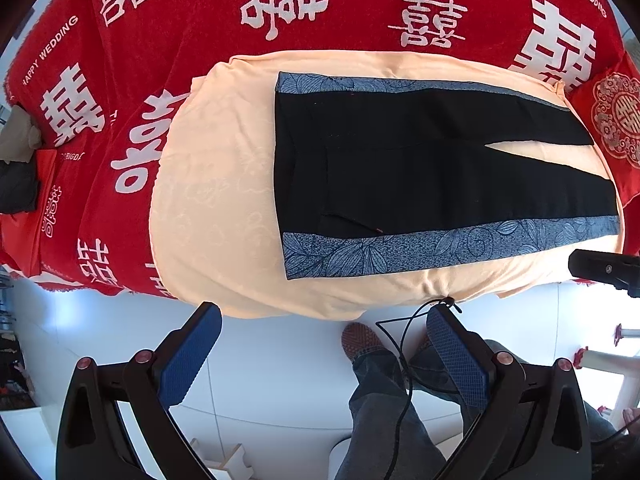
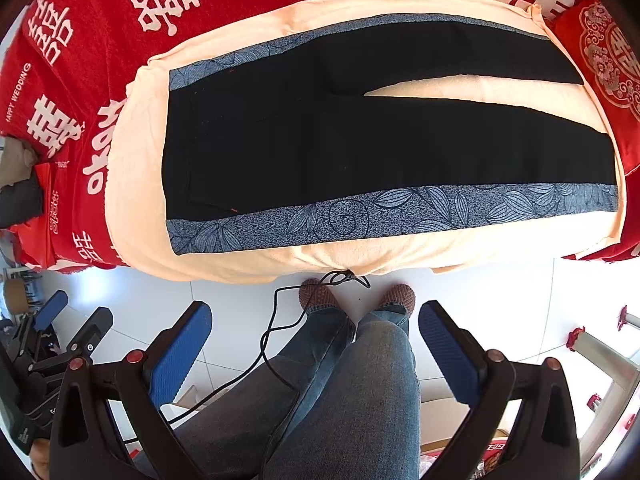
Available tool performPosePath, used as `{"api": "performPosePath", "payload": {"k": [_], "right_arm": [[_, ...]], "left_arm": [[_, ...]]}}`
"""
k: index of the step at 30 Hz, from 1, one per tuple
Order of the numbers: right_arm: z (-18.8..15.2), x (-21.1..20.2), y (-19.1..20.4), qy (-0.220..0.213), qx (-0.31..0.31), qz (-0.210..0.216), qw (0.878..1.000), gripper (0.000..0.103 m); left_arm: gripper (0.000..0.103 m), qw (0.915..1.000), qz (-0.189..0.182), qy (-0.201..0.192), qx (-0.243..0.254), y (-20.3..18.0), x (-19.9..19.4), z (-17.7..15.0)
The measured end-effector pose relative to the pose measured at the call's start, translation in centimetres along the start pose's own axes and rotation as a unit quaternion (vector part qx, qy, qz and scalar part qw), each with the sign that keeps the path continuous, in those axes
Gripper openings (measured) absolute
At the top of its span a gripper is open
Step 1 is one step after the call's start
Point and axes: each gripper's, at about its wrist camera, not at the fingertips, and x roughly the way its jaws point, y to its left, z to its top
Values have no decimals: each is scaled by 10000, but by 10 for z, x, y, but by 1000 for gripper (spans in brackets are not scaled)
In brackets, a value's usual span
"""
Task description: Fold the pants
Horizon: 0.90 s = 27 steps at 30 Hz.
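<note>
A red bedspread [image 1: 168,52] printed with white double-happiness characters covers the bed, and a peach blanket [image 1: 216,168] lies spread over it. On that blanket the black pants [image 1: 420,168] lie flat and unfolded, waistband to the left, both legs running right with a narrow wedge of blanket showing between them; blue leaf-patterned stripes [image 2: 400,208] edge both outer seams. A red embroidered cushion [image 2: 608,56] sits at the far right. The left tongs [image 1: 324,352] hang apart over the white floor, holding nothing. The right tongs [image 2: 316,344] are likewise apart and empty, above the person's jeans [image 2: 360,380] and knitted slippers [image 2: 320,292]. A black cable [image 2: 276,320] trails across the floor.
</note>
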Motion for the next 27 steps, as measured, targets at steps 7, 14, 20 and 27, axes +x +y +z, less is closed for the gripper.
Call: {"api": "performPosePath", "payload": {"k": [7,14,20,27], "right_arm": [[1,-1,-1,-17,66,10,10000,103],[3,-2,-2,-24,89,-2,10000,103],[4,-1,-2,-5,100,-3,9999,103],[4,0,-4,17,142,4,9999,103]], "left_arm": [[103,10000,27,-3,22,0,1,2],[103,10000,39,-17,16,1,0,5],[103,10000,40,-5,12,2,0,7],[103,10000,42,-4,8,2,1,7]]}}
